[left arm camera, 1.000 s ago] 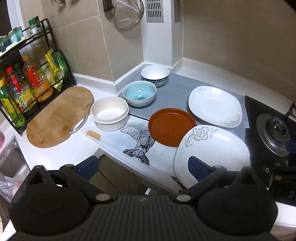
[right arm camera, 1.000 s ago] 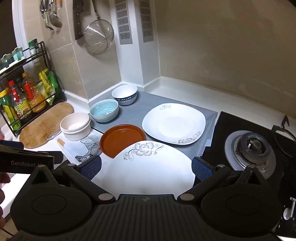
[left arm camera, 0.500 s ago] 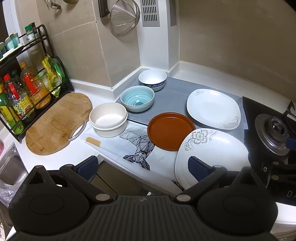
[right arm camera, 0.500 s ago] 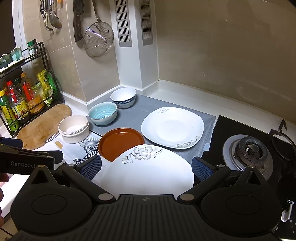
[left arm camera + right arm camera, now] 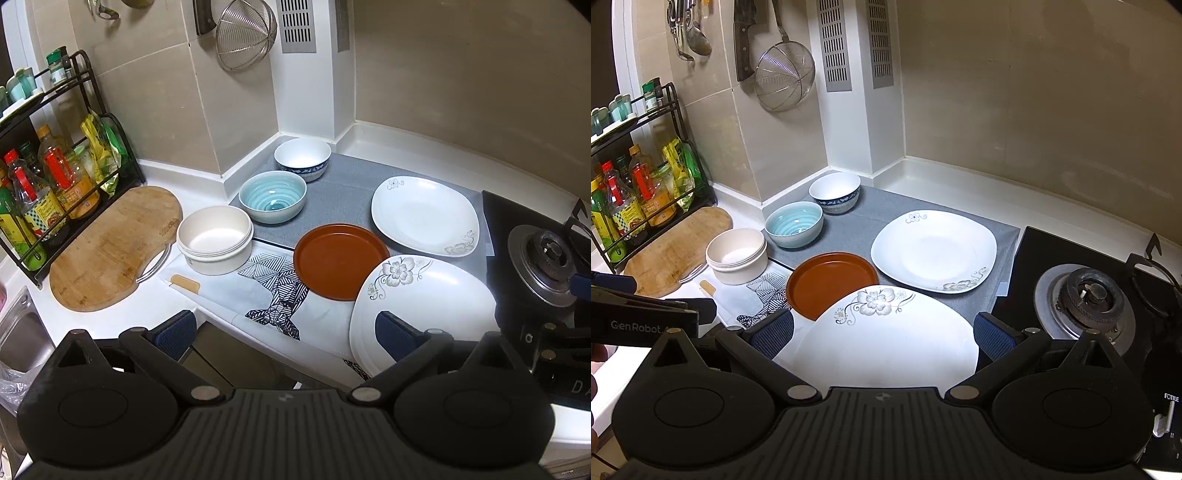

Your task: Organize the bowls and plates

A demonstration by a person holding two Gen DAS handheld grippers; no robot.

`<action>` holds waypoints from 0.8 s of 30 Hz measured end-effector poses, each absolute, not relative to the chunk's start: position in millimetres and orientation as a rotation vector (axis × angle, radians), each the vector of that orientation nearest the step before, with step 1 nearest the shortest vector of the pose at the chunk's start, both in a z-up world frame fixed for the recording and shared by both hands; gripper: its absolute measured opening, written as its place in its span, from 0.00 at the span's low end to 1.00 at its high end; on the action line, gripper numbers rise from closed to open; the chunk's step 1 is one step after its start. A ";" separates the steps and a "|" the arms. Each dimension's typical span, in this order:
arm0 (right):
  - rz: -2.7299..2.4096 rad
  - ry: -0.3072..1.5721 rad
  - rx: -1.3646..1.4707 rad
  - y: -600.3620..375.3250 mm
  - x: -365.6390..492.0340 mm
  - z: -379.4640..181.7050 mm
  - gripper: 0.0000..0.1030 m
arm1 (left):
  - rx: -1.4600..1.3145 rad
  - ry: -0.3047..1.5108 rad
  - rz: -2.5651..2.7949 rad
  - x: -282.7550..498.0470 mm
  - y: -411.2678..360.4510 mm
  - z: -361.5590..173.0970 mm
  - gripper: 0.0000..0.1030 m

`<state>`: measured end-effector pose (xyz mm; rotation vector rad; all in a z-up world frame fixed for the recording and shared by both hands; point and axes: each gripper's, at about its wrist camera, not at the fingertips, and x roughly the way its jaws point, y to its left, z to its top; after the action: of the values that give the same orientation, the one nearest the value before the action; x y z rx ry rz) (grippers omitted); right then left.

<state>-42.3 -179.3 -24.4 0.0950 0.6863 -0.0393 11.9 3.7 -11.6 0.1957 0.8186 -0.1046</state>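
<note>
Three bowls sit in a slanted row on the desk [image 5: 110, 317], and all look empty: a white bowl with a blue band [image 5: 302, 158] at the back corner, a light blue bowl [image 5: 272, 196] in the middle, and a cream bowl [image 5: 214, 239] nearest the wooden cutting board [image 5: 110, 243]. The brown plate [image 5: 340, 261] lies flat, with nothing on it. Behind it, the white square plate [image 5: 424, 216] rests on the gray mat [image 5: 343, 195]. The near flower plate [image 5: 886, 339] covers a bit of the brown plate's edge and sticks out over the front edge of the desk.

The left gripper [image 5: 284, 328] hangs spread wide in front of the desk, holding nothing — its right finger pad [image 5: 391, 325] is over the flower plate. The right gripper [image 5: 882, 332] is spread wide too, with the flower plate between its fingers, but not pinched. The stove burner [image 5: 1086, 299] is close on the right. The back of the gray mat is bare.

Since a second ago both cameras have pulled up and back a little — the dishes have not moved.
</note>
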 end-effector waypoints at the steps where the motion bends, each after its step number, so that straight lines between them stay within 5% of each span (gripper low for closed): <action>1: -0.039 0.686 0.094 -179.2 -42.3 -24.3 1.00 | 0.196 0.818 -0.105 11.9 3.7 -11.6 1.00; 24: -0.039 0.688 0.099 -181.8 -44.8 -24.1 1.00 | 0.196 0.810 -0.105 9.3 4.5 -10.0 1.00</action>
<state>-44.8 -181.8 -24.1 0.0988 0.6879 -0.0393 9.3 4.5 -10.0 0.1964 0.8098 -0.1048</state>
